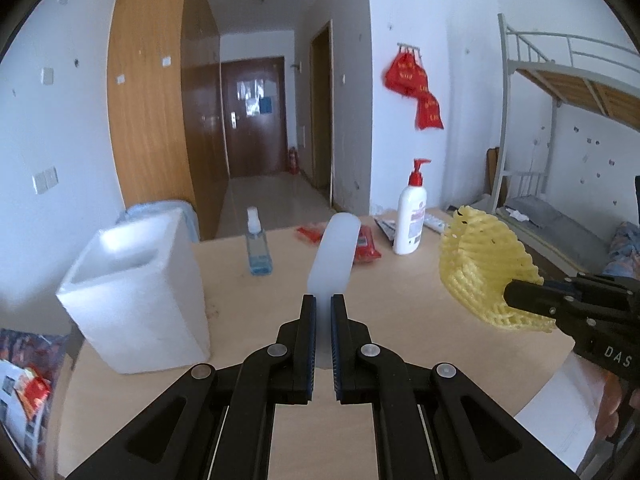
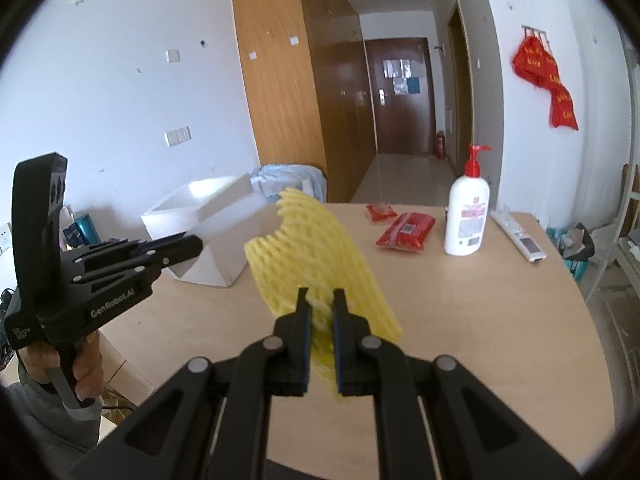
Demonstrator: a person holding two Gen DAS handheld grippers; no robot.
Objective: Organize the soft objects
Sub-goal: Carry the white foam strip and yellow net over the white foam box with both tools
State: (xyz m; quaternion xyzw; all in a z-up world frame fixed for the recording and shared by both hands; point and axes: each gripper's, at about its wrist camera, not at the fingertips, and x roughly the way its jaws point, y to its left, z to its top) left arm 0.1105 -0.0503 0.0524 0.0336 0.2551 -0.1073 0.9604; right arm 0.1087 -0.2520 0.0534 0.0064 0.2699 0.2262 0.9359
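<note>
Gripping: L fingers (image 1: 323, 300) white foam strip (image 1: 334, 256) | R fingers (image 2: 322, 294) yellow foam net (image 2: 316, 256) | foam box (image 1: 132, 292) left, lotion btl (image 1: 410, 222) behind

"GenRobot.AI" is printed in white on the side of the left gripper (image 2: 188, 246), as seen from the right wrist view. The letters "DAS" are read on the body of the right gripper (image 1: 516, 298) (the rest is cut off by the frame edge). Print on the lotion bottle (image 2: 467, 216) label cannot be made out.
</note>
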